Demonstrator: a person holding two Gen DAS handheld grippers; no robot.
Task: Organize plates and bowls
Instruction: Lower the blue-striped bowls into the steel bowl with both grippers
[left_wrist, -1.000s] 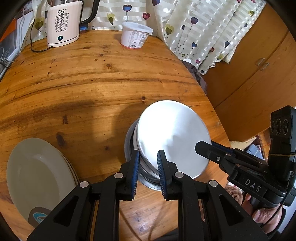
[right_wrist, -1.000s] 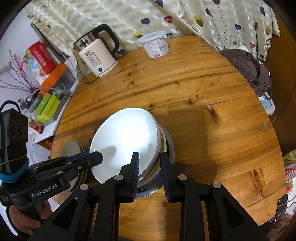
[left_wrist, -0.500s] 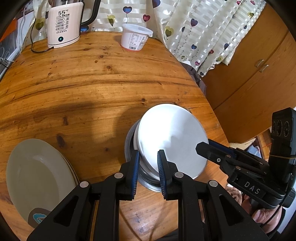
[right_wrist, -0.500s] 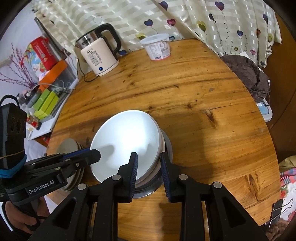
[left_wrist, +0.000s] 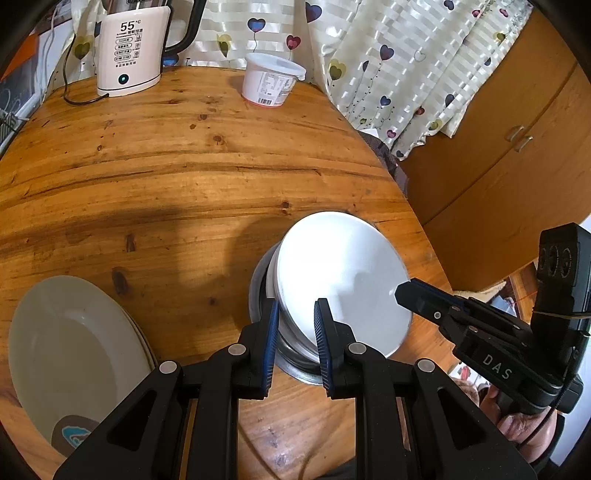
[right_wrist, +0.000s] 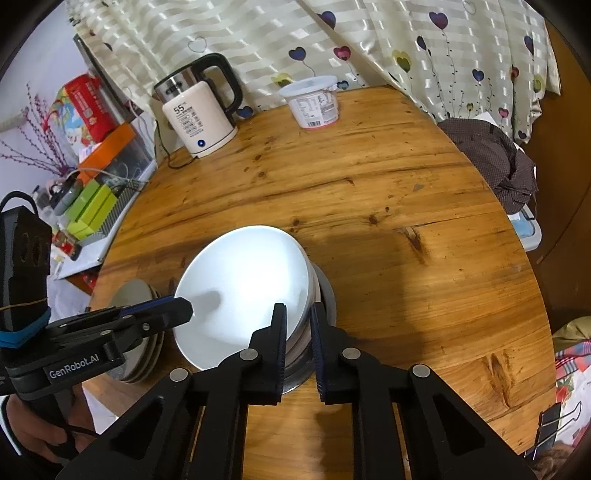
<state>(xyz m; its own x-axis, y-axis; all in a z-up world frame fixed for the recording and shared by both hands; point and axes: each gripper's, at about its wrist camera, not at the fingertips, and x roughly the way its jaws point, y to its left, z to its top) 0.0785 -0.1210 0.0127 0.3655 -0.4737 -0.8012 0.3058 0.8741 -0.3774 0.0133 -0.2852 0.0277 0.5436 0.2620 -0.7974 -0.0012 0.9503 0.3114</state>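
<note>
A stack of white bowls sits tilted in a metal bowl near the table's front edge. My left gripper is shut on the stack's near rim, one pad inside the top bowl and one outside. My right gripper grips the opposite rim the same way, and its jaws are closing on it. Each gripper also shows in the other's view: the right gripper at the bowl's right side, the left gripper at its left. A stack of pale plates lies to the left.
A kettle and a white lidded tub stand at the round wooden table's far edge by the curtain. A wooden cabinet is on the right. Dark cloth lies beyond the table; boxes crowd the left.
The right gripper's jaws have drawn closer together on the bowl rim. Both grippers and the bowls have stayed about where they were.
</note>
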